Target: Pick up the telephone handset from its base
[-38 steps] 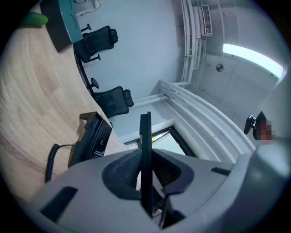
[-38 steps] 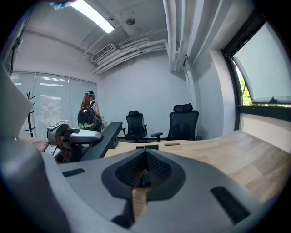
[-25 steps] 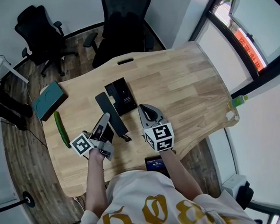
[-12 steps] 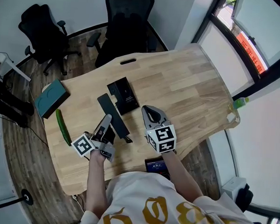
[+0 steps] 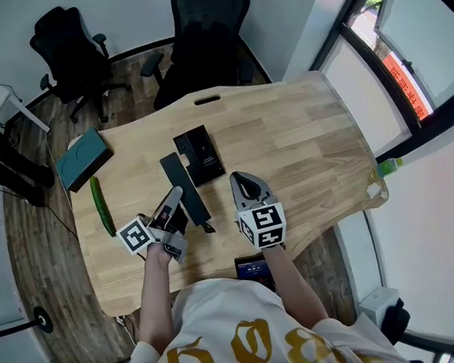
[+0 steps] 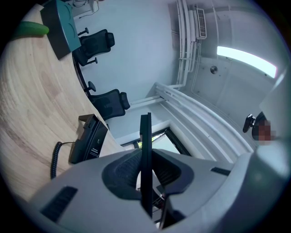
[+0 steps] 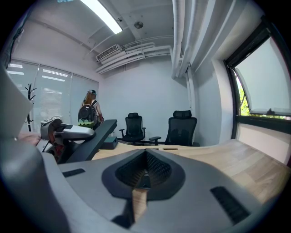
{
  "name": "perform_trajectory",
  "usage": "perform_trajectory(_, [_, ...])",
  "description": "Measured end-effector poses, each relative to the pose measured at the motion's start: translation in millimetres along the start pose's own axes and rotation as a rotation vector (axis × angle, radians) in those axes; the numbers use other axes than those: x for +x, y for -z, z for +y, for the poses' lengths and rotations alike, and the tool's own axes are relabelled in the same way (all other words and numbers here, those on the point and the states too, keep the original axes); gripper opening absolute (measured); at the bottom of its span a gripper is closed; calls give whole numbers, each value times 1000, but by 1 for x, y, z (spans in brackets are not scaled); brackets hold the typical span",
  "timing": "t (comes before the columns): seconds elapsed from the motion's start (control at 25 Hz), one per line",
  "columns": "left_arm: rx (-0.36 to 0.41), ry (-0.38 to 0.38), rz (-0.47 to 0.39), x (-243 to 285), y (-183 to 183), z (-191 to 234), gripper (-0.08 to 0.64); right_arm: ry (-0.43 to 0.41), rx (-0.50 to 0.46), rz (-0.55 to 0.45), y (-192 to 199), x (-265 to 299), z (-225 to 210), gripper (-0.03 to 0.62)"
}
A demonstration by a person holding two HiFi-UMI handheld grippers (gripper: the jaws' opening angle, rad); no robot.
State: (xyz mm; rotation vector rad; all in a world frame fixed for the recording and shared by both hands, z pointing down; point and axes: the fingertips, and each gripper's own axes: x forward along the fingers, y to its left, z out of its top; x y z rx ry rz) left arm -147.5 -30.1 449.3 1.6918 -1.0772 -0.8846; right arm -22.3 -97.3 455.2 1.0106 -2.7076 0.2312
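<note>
The black telephone handset (image 5: pixel 184 188) is off its base and hangs over the table, with my left gripper (image 5: pixel 175 200) shut on it. In the left gripper view the handset (image 6: pixel 145 150) stands edge-on, pinched between the jaws of the left gripper (image 6: pixel 146 169). The black base (image 5: pixel 200 154) sits on the wooden table just beyond it, and its coiled cord (image 6: pixel 54 159) lies beside the base (image 6: pixel 88 139). My right gripper (image 5: pixel 246 187) hovers to the right of the handset, shut and empty. The right gripper (image 7: pixel 144 175) view shows the handset (image 7: pixel 91 136) at its left.
A green cucumber (image 5: pixel 100 205) and a teal box (image 5: pixel 81 160) lie at the table's left edge. A dark device (image 5: pixel 254 267) lies at the near edge. A green bottle (image 5: pixel 387 164) stands off the right edge. Office chairs (image 5: pixel 205 37) stand behind the table (image 5: pixel 306 136).
</note>
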Motion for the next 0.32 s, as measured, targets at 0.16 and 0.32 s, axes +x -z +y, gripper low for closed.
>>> perform_trajectory(0.16, [-3,-4,-6,-1,0,3,74,-13,10,-3,1,1,0,5])
perform_trajectory(0.32, [-7,-8,-13,-1,0,5,74,-17,11,-2,3,1,0,5])
